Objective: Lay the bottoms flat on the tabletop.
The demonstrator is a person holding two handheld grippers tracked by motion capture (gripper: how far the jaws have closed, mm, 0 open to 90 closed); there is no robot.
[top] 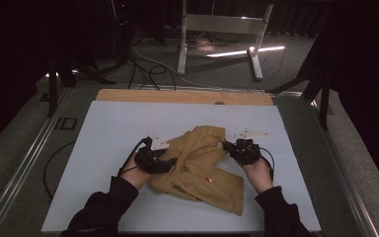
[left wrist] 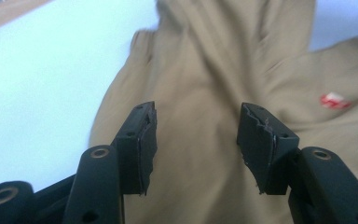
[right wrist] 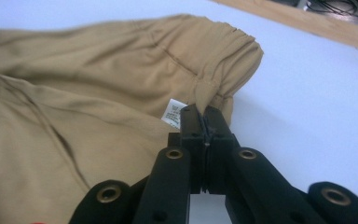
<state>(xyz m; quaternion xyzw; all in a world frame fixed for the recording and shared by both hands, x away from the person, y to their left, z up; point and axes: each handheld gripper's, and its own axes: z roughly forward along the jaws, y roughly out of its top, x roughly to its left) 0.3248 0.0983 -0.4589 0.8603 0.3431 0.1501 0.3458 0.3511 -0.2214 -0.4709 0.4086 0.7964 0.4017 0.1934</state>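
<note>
While the tan shorts [top: 200,163] lie crumpled mid-tabletop [top: 103,128], right gripper [right wrist: 205,114] pinches the waistband and left gripper [left wrist: 196,140] hovers half-open above — soft, light, floppy cloth; best taken at hems.

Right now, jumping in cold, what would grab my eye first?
A crumpled tan garment lies mid-table on the pale blue mat, with a small red mark on it. The right gripper is pinched shut on a fold beside the white label; the left gripper hangs open above the cloth.

Right gripper [right wrist: 204,116] pinching garment [right wrist: 98,93] (tan)
</note>
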